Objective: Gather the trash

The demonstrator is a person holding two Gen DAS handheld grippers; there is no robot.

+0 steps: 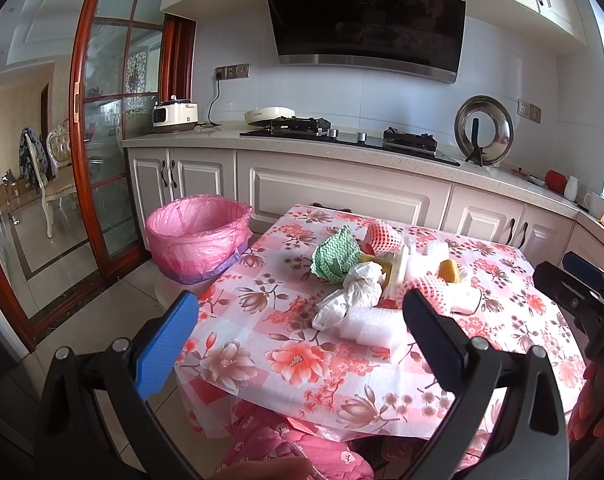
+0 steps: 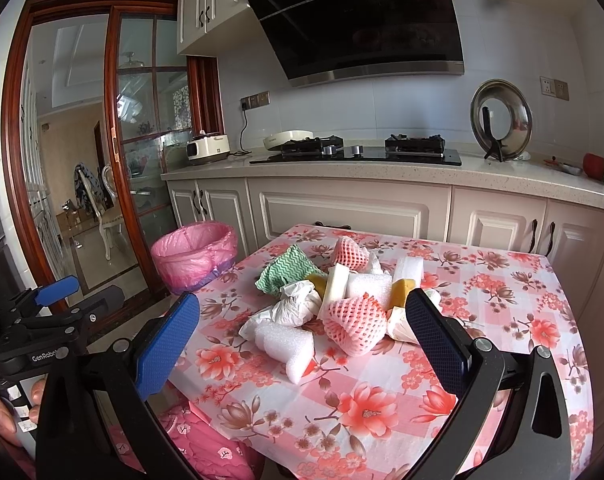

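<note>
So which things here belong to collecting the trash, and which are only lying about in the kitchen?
For the job:
- foam blocks
- fruit nets
- crumpled paper
- green cloth
- yellow sponge
- bin with pink bag

Only lying about:
- rice cooker
- stove
- pan lid
- chair

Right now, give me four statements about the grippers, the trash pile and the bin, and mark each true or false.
1. The left gripper is shut on a foam piece. False: both the left gripper and the right gripper are open and hold nothing.
2. The bin has a pink liner. True.
3. The bin stands on the table. False: it stands on the floor beside the table.
4. The green zigzag cloth lies on the bin side of the pile. True.
</note>
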